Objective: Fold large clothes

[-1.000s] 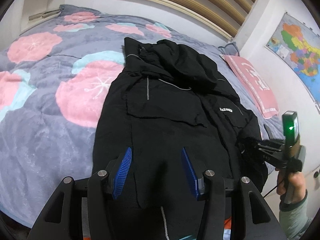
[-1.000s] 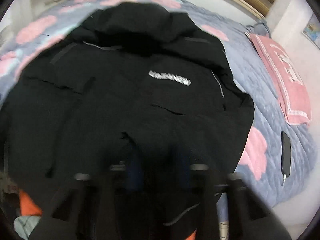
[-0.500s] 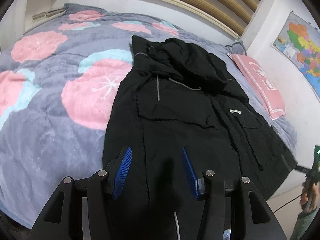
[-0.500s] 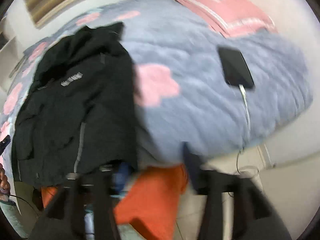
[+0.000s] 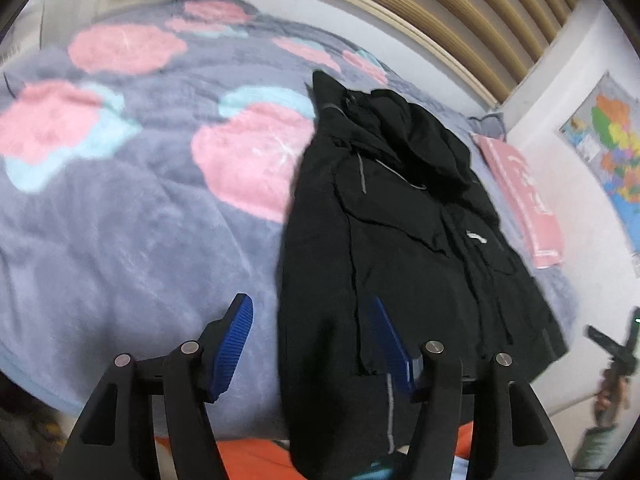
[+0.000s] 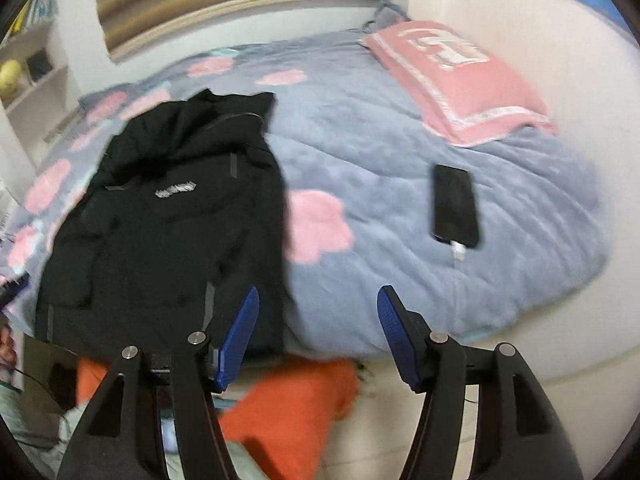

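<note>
A black hooded jacket [image 5: 400, 240] lies lengthwise on the bed with its sleeves folded in and its hem hanging over the near edge. It also shows in the right wrist view [image 6: 168, 220]. My left gripper [image 5: 312, 340] is open and empty, above the jacket's lower left edge. My right gripper [image 6: 318, 328] is open and empty, just off the jacket's lower right corner at the bed's front edge. The right gripper shows far right in the left wrist view [image 5: 616, 356].
The bed has a grey blanket [image 5: 120, 232] with pink flowers. A pink pillow [image 6: 452, 76] lies at the head. A black phone [image 6: 456, 204] on a white cable lies right of the jacket. Orange cloth [image 6: 288, 408] lies on the floor below the bed edge. Shelves [image 6: 28, 80] stand at left.
Both grippers have swung outward from over the jacket: the left view shifted left, the right view swung right toward the phone and bed edge. The jacket lies still.
</note>
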Tool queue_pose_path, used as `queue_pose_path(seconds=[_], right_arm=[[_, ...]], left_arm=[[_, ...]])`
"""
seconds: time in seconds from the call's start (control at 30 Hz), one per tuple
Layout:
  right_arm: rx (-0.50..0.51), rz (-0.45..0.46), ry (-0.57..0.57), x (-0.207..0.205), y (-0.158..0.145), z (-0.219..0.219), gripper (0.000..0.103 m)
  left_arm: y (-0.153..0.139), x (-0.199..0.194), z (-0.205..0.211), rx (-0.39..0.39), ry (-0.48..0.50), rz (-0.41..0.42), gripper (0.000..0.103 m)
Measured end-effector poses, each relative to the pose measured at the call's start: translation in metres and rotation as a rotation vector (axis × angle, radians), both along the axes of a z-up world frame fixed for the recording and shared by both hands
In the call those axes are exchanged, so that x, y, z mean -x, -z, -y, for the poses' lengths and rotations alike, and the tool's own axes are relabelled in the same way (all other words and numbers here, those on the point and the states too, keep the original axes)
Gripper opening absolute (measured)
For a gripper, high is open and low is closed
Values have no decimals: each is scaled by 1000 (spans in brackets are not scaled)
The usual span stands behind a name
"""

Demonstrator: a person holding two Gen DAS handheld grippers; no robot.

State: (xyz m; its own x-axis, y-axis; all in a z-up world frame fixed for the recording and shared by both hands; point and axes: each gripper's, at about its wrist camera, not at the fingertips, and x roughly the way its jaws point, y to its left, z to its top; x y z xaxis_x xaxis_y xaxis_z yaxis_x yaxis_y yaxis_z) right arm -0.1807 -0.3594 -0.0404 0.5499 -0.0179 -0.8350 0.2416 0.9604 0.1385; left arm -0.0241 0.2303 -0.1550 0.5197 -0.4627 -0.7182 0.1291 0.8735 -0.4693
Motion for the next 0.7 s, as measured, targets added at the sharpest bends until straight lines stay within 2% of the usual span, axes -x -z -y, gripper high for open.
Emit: queue_pose_path(seconds=[0.07, 0.17, 0.23, 0.3, 0.33, 0.37, 0.4, 0.5, 0.57, 0.7], right_arm=[[-54, -27, -36, -23, 19, -7, 65], [-83, -103, -59, -53, 57, -16, 65], [-121, -148, -67, -64, 80, -17, 65], [-182, -181, -72, -65, 97, -15, 65], [-209, -193, -81, -64, 103, -14, 62], [-232, -200, -98, -61, 107, -16, 55], [-256, -197, -127, -56, 107, -20, 35], [-241, -159, -168, -46, 93, -32, 33], [-274, -142, -183, -44, 90, -35, 33], [-301, -168, -195, -46, 100, -43, 37]], left_arm=[[7, -3, 5, 25, 30, -17, 64], [25, -12, 17, 41, 56, -75, 64], [31, -14, 23, 19, 64, -91, 63], [28, -12, 29, 19, 92, -77, 58], [25, -9, 31, 36, 110, -65, 58], [20, -6, 32, 58, 131, -53, 58], [15, -3, 32, 85, 150, -42, 58], [1, 3, 33, 170, 188, -4, 58], [0, 2, 32, 170, 177, 2, 58], [29, 6, 18, 143, 34, -105, 58]])
